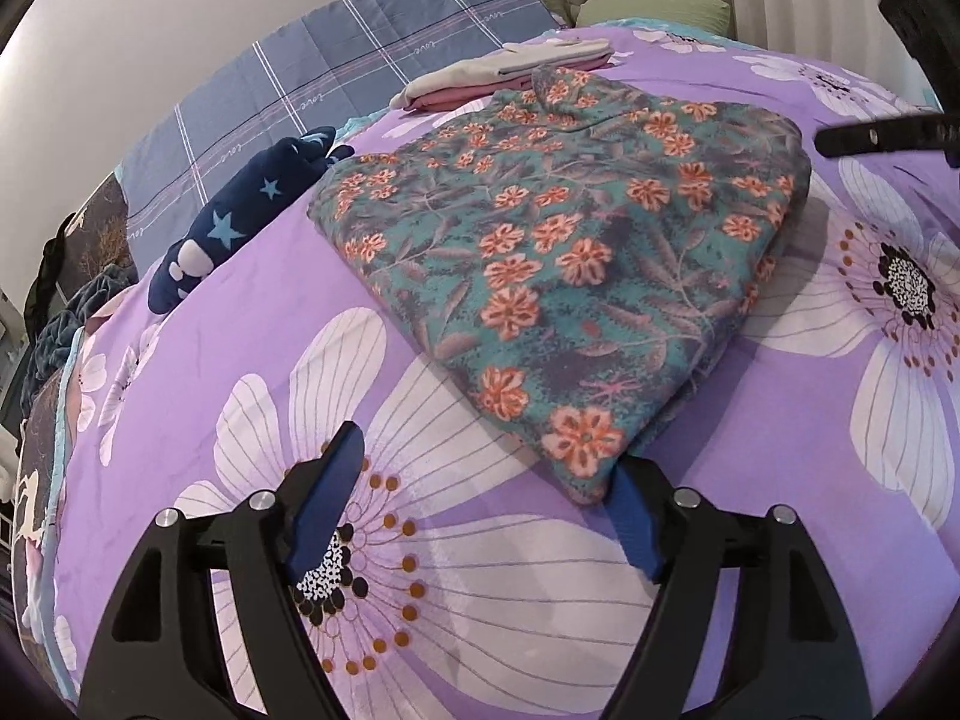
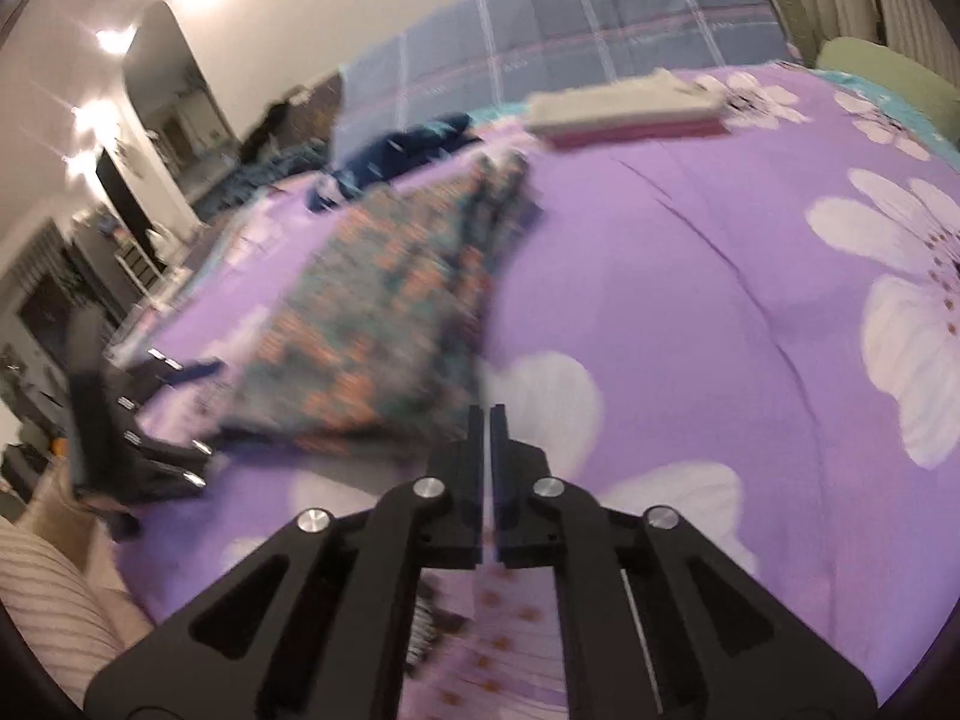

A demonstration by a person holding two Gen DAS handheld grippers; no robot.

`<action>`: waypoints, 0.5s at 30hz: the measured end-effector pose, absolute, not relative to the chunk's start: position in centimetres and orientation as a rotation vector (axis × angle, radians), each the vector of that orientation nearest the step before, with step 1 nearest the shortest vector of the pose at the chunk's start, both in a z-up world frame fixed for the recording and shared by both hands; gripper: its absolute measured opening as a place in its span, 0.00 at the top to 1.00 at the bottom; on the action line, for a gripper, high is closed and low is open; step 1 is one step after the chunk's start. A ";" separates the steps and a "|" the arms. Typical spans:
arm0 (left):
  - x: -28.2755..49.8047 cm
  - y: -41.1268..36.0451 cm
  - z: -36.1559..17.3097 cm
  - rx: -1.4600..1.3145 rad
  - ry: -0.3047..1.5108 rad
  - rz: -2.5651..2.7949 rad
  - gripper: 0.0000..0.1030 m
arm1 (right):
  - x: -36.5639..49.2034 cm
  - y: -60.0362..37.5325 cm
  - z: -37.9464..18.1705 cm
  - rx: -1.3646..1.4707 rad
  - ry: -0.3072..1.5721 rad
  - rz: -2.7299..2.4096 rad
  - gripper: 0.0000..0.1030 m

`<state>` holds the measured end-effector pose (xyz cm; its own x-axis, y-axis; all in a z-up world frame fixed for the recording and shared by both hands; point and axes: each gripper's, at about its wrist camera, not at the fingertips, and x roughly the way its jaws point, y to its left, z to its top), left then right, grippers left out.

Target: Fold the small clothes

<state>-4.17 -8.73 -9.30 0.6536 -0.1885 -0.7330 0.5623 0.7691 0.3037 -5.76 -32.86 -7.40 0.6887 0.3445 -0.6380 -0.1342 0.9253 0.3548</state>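
Progress: teal fleece garment with orange flowers point(image 1: 564, 276) lies folded mid-bed on purple floral bedspread point(image 1: 480, 600); grey-and-pink folded stack point(image 1: 510, 69) near far edge | Left claw point(image 1: 486, 510): apart, empty, at garment's near corner | Right claw point(image 2: 487, 420): together, empty | Left: navy star-print piece point(image 1: 240, 222) apparently unfolded

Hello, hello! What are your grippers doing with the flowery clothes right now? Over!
Left gripper open, near corner of the folded flowery garment beside its right finger. Right gripper shut, empty, over the purple bedspread. Nothing in the way.
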 end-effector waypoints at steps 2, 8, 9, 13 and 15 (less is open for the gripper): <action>-4.1 -8.6 -9.2 0.534 0.750 -0.454 0.25 | -5.0 -31.6 -6.9 0.284 0.760 0.304 0.65; -3.5 -7.6 -9.2 0.463 0.779 -0.470 0.25 | -1.1 -30.8 -8.3 0.350 0.847 0.228 0.93; -3.5 -7.4 -9.1 0.455 0.782 -0.475 0.27 | -1.6 -31.1 -7.8 0.380 0.811 0.238 0.93; -3.2 -6.4 -9.5 0.417 0.824 -0.515 0.33 | -2.7 -31.5 -7.7 0.342 0.818 0.195 0.94; -2.9 -6.1 -9.5 0.399 0.841 -0.527 0.34 | -2.2 -31.4 -9.1 0.343 0.864 0.177 0.93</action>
<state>-2.86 -6.14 -9.52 0.5530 -0.2800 -0.7847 0.5843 0.8017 0.1257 -2.20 -31.41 -9.08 0.6394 0.2893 -0.7124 -0.0145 0.9309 0.3650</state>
